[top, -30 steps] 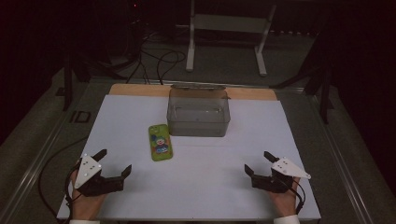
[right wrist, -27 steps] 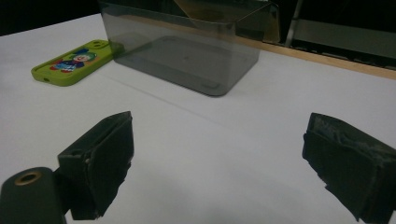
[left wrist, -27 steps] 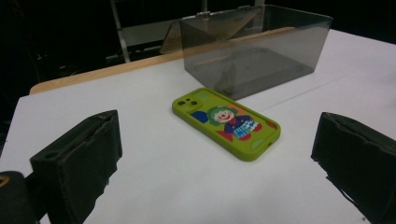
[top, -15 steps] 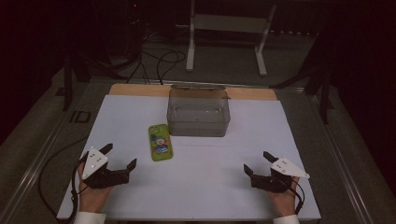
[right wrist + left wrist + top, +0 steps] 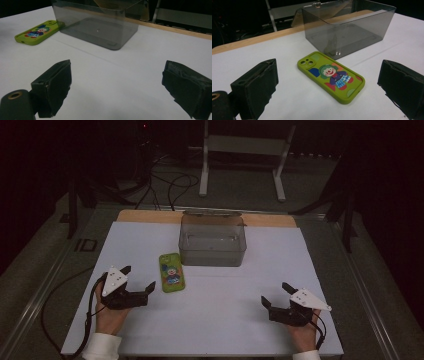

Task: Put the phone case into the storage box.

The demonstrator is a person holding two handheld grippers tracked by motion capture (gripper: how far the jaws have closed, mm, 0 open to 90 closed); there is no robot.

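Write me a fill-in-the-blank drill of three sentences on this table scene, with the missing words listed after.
1. The green phone case with a cartoon clown lies flat on the white table, nearest the ____ gripper.
2. The smoky transparent plastic box holds ____.
3. The right gripper has its jaws ____ above bare table.

Missing words: left; nothing; open

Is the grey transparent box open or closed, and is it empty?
Open and empty: the grey transparent box has its lid tipped back, and its bare floor shows through the walls.
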